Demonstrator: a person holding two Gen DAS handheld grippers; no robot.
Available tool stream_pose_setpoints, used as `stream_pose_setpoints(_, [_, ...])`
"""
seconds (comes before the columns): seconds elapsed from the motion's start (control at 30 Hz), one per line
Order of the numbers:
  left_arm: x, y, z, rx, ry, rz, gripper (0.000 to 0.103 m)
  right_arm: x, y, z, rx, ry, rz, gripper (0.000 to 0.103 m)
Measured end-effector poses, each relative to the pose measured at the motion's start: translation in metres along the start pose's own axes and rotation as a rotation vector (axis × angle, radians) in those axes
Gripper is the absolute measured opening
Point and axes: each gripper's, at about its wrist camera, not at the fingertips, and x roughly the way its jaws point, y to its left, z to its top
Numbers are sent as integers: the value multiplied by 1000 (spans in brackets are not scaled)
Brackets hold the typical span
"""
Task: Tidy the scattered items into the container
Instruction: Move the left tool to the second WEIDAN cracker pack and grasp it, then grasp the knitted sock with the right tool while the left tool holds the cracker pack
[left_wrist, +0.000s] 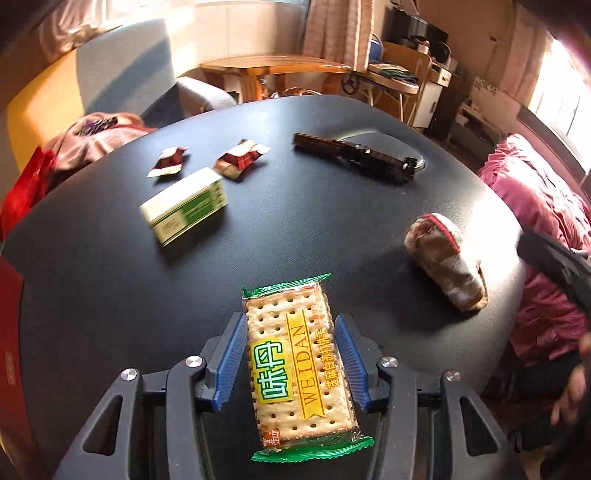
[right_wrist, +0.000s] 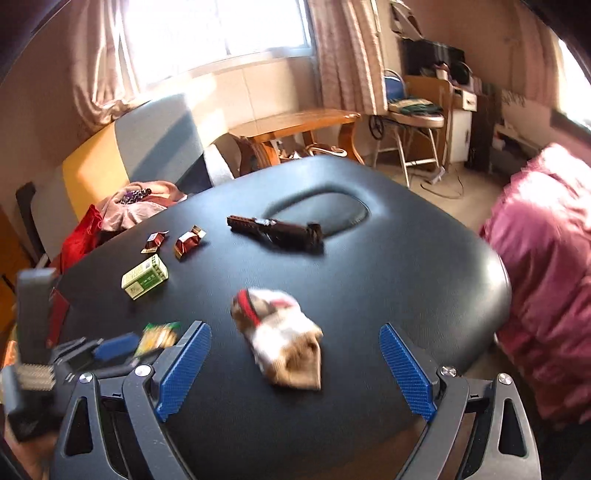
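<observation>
One cracker pack (left_wrist: 301, 363), lower centre of the left wrist view. One green-and-white box (left_wrist: 184, 209), left of centre. Two red candies, upper left: one (left_wrist: 168, 162) further left, one (left_wrist: 241, 158) beside it. One dark toy train (left_wrist: 356, 157), upper centre. One rolled sock (left_wrist: 445, 260), right of centre. Same single box (right_wrist: 144, 277), two candies (right_wrist: 154, 240) (right_wrist: 189, 242), one train (right_wrist: 275, 230) and one sock (right_wrist: 282, 338) in the right wrist view.

On the table (left_wrist: 110, 295), the cracker packet (left_wrist: 301, 365) lies nearest, between the left gripper (left_wrist: 291, 360) fingers. The box (left_wrist: 184, 210) sits behind-left (two wrapped sweets (left_wrist: 242, 158) beyond it), the sock (left_wrist: 445, 266) right, the toy train (left_wrist: 354, 157) farthest back.
</observation>
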Motion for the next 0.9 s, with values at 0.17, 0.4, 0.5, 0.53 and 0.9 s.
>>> stream_pose_setpoints(0.17, [-24,40,-31,-65,-2,28,50,54,16,15,1,101,-12,93])
stream_pose_setpoints(0.4, [-46,90,-68,-124,-32,78,52,62,87,-24,-106,218,131,78])
stream_pose_setpoints(0.5, [-55,107,-81,-144,-45,94,52,50,118,-41,-148,223,217,78])
stream_pose_setpoints(0.53, [-58,112,-85,-151,-47,99,52,45,123,-44,-145,220,240,77])
stream_pose_setpoints(0.9, [-73,143,-100,-226,-62,55,53,-6,119,-43,-289,123,203,76])
